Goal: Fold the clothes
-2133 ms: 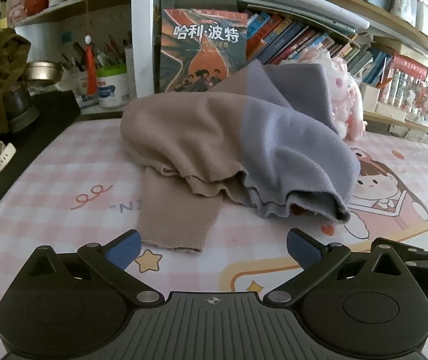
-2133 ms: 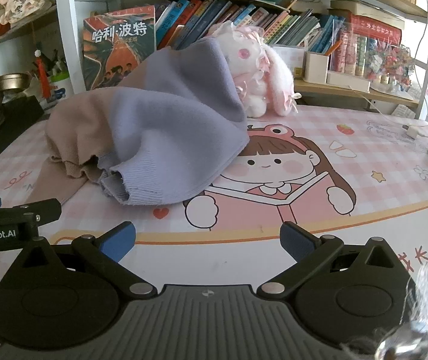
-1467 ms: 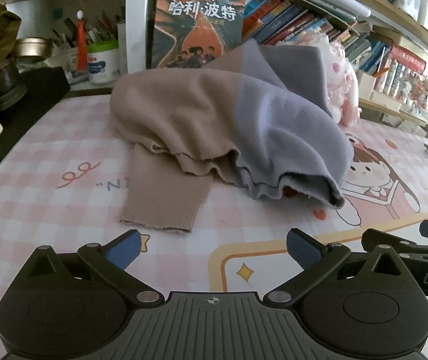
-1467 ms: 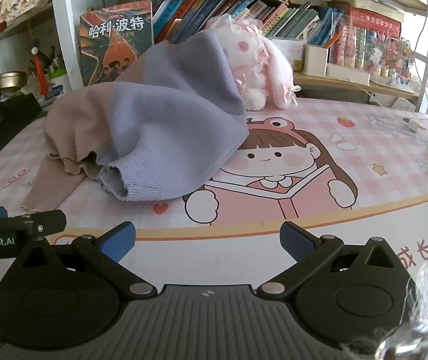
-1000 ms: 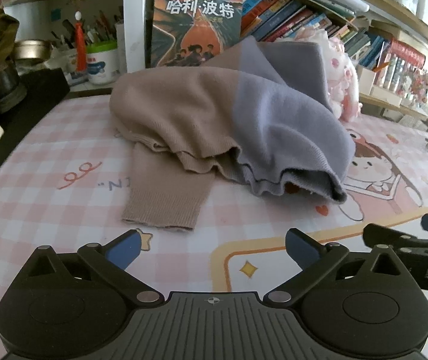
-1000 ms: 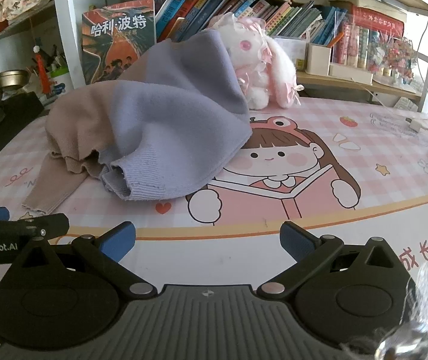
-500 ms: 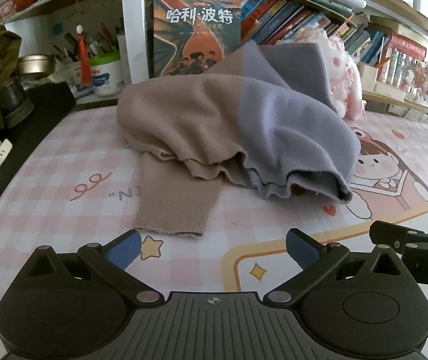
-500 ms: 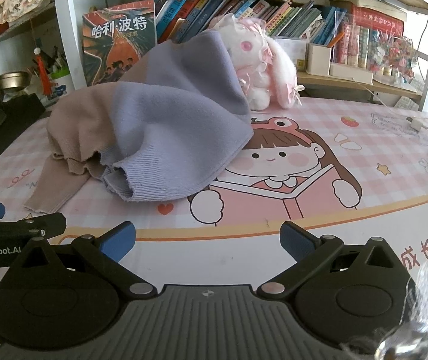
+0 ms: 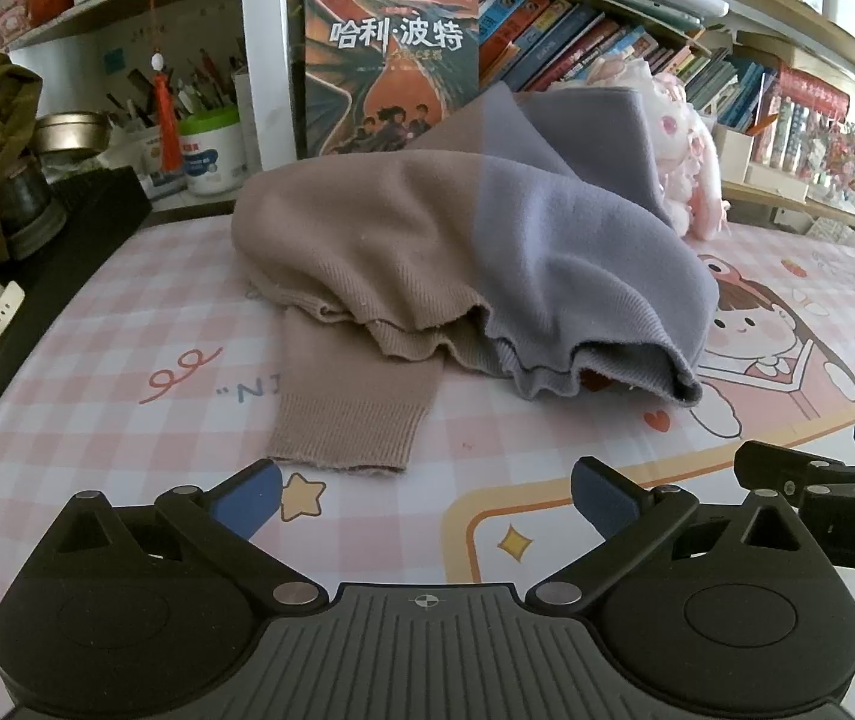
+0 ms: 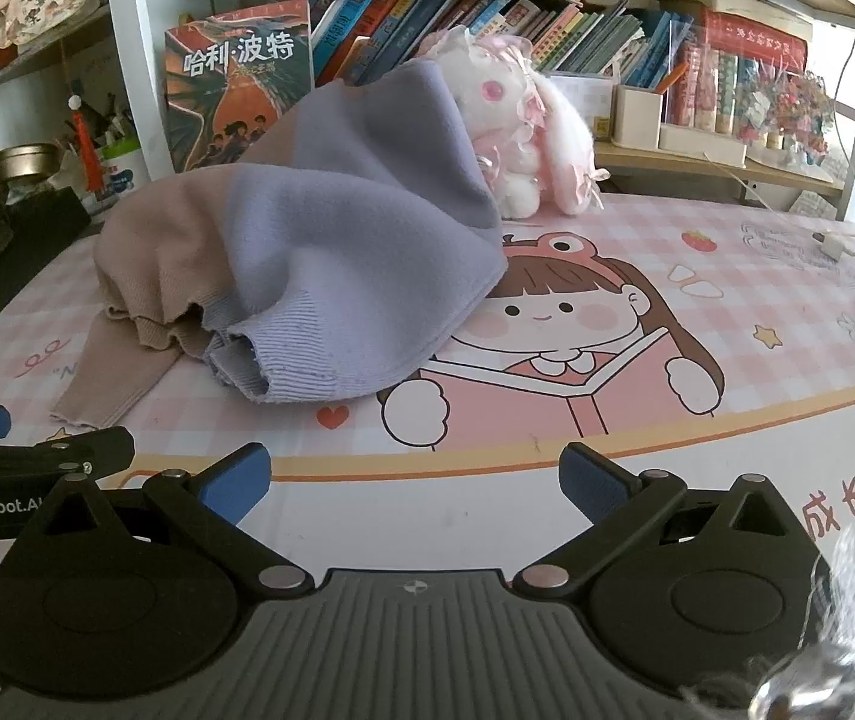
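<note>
Left wrist view: left tool [image 9: 424,495] spread wide, holding nothing, above the surface [image 9: 127,420]. Two-tone sweater [image 9: 463,258] heaped unfolded straight ahead, tan half left, lavender half right, long axis across the view. Tan sleeve cuff [image 9: 343,426] points back at this tool, just beyond its tips, so left is nearer. Right tool [image 10: 415,480] also wide apart and empty; lavender hem [image 10: 283,354] sits ahead-left of it, farther off

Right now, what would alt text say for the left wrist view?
A crumpled tan-and-lavender sweater lies on a pink checked table mat, one tan sleeve stretched toward the open, empty left gripper. Bookshelves stand behind.
</note>
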The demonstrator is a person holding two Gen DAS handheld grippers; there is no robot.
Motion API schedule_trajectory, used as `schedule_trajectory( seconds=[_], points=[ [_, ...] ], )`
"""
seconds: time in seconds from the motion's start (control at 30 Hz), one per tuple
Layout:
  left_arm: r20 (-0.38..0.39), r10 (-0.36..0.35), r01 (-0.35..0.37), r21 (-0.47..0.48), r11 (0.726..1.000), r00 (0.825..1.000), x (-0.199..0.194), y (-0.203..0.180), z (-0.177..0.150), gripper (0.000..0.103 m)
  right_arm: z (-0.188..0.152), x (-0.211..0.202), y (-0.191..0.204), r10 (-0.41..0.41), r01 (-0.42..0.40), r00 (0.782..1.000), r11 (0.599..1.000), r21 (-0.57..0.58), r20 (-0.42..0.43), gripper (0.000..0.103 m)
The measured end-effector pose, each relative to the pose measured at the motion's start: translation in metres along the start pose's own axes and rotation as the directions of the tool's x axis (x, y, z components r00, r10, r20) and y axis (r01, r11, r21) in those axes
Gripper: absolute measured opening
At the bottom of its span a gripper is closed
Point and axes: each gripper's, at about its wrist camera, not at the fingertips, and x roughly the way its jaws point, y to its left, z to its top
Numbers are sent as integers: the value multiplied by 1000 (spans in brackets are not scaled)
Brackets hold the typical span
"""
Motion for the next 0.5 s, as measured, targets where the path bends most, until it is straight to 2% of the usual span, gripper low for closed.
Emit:
schedule_trajectory(
  seconds=[0.3, 0.5],
  points=[
    [-8, -1, 1, 3, 1000, 1000, 2, 0, 0, 103, 0, 2, 2, -1, 1, 1000, 1000, -3, -4, 103],
    [36, -13, 12, 18, 1000, 999, 0, -2, -1, 103, 1, 3, 2, -3, 3, 1000, 1000, -6, -7, 103]
  ],
)
